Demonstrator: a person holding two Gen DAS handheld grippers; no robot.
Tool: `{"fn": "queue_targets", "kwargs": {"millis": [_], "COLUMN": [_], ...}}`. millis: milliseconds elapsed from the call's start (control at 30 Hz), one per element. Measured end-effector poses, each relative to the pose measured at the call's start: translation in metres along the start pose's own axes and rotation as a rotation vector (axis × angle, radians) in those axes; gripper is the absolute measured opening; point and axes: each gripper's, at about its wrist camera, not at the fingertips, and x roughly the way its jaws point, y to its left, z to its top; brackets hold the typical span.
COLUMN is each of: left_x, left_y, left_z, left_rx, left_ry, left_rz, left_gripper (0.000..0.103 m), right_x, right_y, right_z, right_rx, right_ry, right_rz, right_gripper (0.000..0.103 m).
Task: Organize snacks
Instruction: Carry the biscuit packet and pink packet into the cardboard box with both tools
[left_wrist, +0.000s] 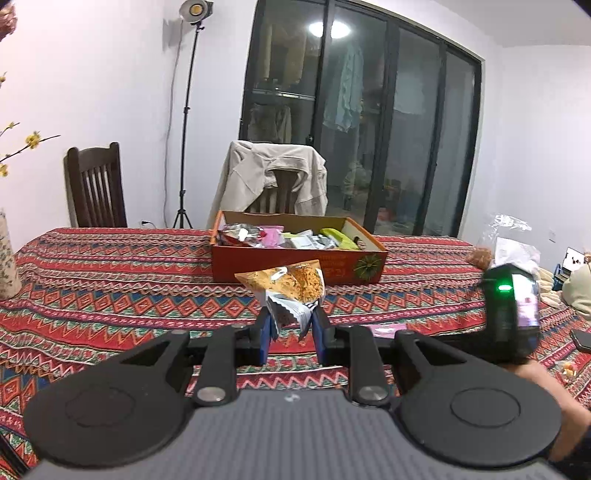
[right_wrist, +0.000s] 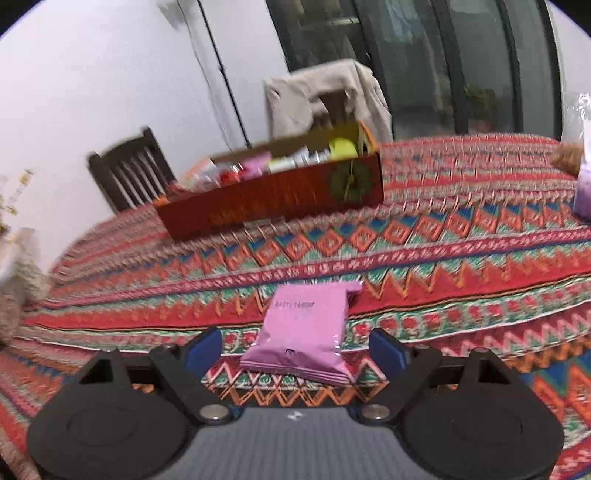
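Your left tongs (left_wrist: 291, 325) pinch the orange bag (left_wrist: 286, 282); the box (left_wrist: 295, 264) sits at 12 o'clock. Your right tongs (right_wrist: 295, 347) gape wide around the pink bag (right_wrist: 304, 328) on the desk (right_wrist: 461, 251), long side toward 12

Worktop (left_wrist: 110, 280), patterned cloth: broad bare stretch on the left and across the near middle, open to passage. Cardboard box (left_wrist: 295, 258), far centre, top open, interior crowded with packets; its near wall is the barrier on a low approach. Pink packet (right_wrist: 303, 332), lying flat near the right side between wide-spread fingers (right_wrist: 388, 347), bare cloth around it. Vase (left_wrist: 5, 258) at the left edge. Clear bags (left_wrist: 513, 240) clutter the far right. Two chairs (left_wrist: 96, 184) behind the far edge.
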Motion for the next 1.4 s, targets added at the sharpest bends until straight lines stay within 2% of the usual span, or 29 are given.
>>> {"fn": "queue_targets", "kwargs": {"millis": [67, 100, 167, 200, 233, 400, 500, 600, 700, 767, 867, 1000, 1100, 1167, 1233, 1267, 1400], "left_x": [-0.001, -0.001, 0.000, 0.000, 0.000, -0.002, -0.009, -0.009, 0.001, 0.013, 0.050, 0.129, 0.205, 0.255, 0.305, 0.327, 0.393], "left_y": [0.006, 0.009, 0.016, 0.019, 0.023, 0.032, 0.032, 0.031, 0.027, 0.023, 0.017, 0.012, 0.011, 0.013, 0.022, 0.027, 0.040], "left_z": [-0.003, -0.003, -0.004, -0.005, -0.006, -0.010, -0.007, 0.009, 0.045, 0.072, 0.115, 0.164, 0.184, 0.186, 0.181, 0.179, 0.161], "left_rx": [-0.003, -0.005, -0.014, -0.019, -0.025, -0.045, -0.045, -0.047, -0.007, 0.027, 0.055, 0.043, 0.024, 0.033, -0.008, -0.025, -0.078], "left_ry": [-0.008, -0.011, -0.011, -0.010, -0.009, -0.005, -0.019, -0.030, -0.056, -0.067, -0.040, 0.055, 0.150, 0.214, 0.292, 0.328, 0.399], "left_rz": [0.011, 0.017, 0.025, 0.027, 0.030, 0.027, 0.011, -0.043, -0.108, -0.152, -0.203, -0.214, -0.163, -0.134, -0.093, -0.097, -0.070], "left_gripper": [0.023, 0.023, 0.023, 0.023, 0.023, 0.023, 0.023, 0.023, 0.023, 0.023, 0.023, 0.024, 0.024, 0.024, 0.024, 0.024, 0.024], "right_x": [0.017, 0.024, 0.034, 0.036, 0.036, 0.006, -0.042, -0.095, -0.138, -0.150, -0.153, -0.117, -0.058, -0.007, 0.043, 0.066, 0.143], "right_y": [0.011, 0.019, 0.031, 0.035, 0.036, 0.036, 0.040, 0.040, 0.038, 0.039, 0.039, 0.038, 0.035, 0.031, 0.028, 0.025, 0.014], "right_z": [0.000, 0.000, -0.001, -0.003, -0.004, -0.015, -0.021, -0.019, 0.004, 0.030, 0.088, 0.168, 0.227, 0.258, 0.274, 0.279, 0.283], "right_rx": [-0.010, -0.036, -0.093, -0.116, -0.139, -0.211, -0.270, -0.286, -0.299, -0.313, -0.322, -0.311, -0.249, -0.217, -0.219, -0.223, -0.187], "right_ry": [0.015, -0.004, -0.026, -0.040, -0.048, -0.072, -0.124, -0.188, -0.258, -0.286, -0.311, -0.268, -0.172, -0.101, -0.054, -0.037, 0.048], "right_rz": [-0.035, -0.081, -0.165, -0.191, -0.188, -0.121, -0.106, -0.059, -0.005, 0.039, 0.116, 0.141, 0.148, 0.121, 0.052, 0.026, -0.007], "right_gripper": [0.088, 0.086, 0.075, 0.060, 0.060, 0.060, 0.060, 0.060, 0.060, 0.061, 0.061, 0.061, 0.061, 0.061, 0.061, 0.061, 0.061]}}
